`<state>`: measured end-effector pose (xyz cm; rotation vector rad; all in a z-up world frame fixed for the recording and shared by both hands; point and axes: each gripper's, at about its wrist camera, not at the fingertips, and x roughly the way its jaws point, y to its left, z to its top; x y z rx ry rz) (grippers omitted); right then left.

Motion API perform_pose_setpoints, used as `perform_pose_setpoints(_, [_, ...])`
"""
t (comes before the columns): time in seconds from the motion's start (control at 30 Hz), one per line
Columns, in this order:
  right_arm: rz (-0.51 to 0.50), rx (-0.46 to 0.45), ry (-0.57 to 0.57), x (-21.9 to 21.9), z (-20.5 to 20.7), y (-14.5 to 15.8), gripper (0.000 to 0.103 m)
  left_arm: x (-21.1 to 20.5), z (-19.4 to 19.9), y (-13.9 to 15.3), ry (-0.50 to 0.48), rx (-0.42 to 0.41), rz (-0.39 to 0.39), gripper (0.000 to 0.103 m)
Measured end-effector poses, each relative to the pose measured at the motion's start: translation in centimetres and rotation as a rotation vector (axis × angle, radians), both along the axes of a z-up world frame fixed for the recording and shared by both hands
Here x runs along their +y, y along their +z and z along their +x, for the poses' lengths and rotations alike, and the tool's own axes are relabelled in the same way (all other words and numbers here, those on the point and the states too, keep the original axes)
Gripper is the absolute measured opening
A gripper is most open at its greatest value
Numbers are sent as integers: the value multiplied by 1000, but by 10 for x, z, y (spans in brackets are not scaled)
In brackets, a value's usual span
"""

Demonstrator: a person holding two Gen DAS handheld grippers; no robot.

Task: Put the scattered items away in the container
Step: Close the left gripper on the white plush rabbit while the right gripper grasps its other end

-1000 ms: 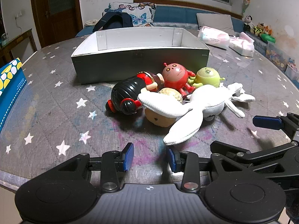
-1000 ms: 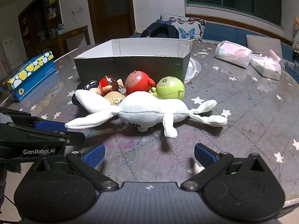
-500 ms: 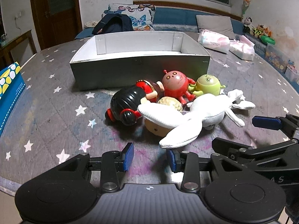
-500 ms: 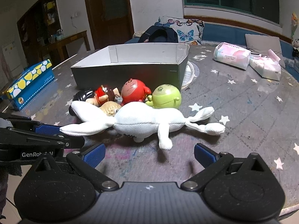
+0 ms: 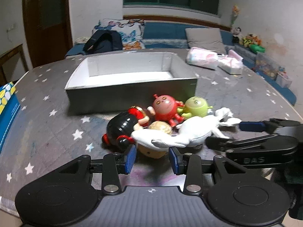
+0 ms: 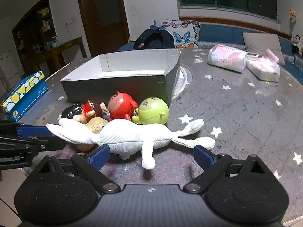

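Observation:
A grey box (image 5: 132, 87) with a white inside stands on the starred table. In front of it lie a black-haired doll (image 5: 121, 128), a red round figure (image 5: 165, 106), a green round figure (image 5: 196, 106), a tan toy (image 5: 160, 128) and a white plush rabbit (image 6: 132, 136) draped across them. My left gripper (image 5: 152, 158) is open, with the tan toy and a rabbit ear just ahead of its fingertips. My right gripper (image 6: 151, 156) is wide and its jaws are closing. The rabbit's body lies between them, and the pads are not pressing on it.
A blue tissue box (image 6: 24, 90) sits at the table's left edge. Pink tissue packs (image 6: 227, 60) lie at the far right. A white flat disc (image 6: 181, 81) pokes out beside the box's right wall. A sofa with a dark backpack (image 6: 155, 40) stands behind the table.
Both grippers have come closer to the toy pile, and the left one has also risen. The right gripper's jaws have narrowed around the rabbit. The toys have not moved.

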<state>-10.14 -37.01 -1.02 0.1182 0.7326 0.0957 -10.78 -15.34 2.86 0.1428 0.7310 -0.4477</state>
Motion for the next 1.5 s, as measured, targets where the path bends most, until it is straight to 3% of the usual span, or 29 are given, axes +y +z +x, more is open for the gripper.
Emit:
perform_pose_setpoints(0.2, [15, 21, -10, -7, 6, -6, 92, -6, -2, 9, -108, -37, -30, 41])
perform_pose_setpoints(0.4, [44, 17, -28, -19, 10, -2, 88, -21, 2, 1, -195, -40, 9, 41])
perform_pose_setpoints(0.63, [65, 15, -53, -34, 17, 1, 86, -41, 6, -12, -277, -109, 132, 41])
perform_pose_setpoints(0.87, [77, 23, -48, -38, 29, -1, 86, -57, 11, -29, -358, -102, 201, 41])
perform_pose_setpoints(1.13, [111, 42, -23, -36, 39, -6, 79, -56, 20, -37, -367, -92, 197, 32])
perform_pose_setpoints(1.3, [217, 62, -28, -45, 43, -12, 70, -51, 22, -38, -357, -83, 167, 25])
perform_pose_setpoints(1.4, [251, 61, -17, -46, 43, -12, 61, -49, 23, -38, -357, -81, 152, 24])
perform_pose_setpoints(1.5, [279, 58, -12, -48, 46, -13, 59, -49, 24, -38, -351, -75, 147, 28])
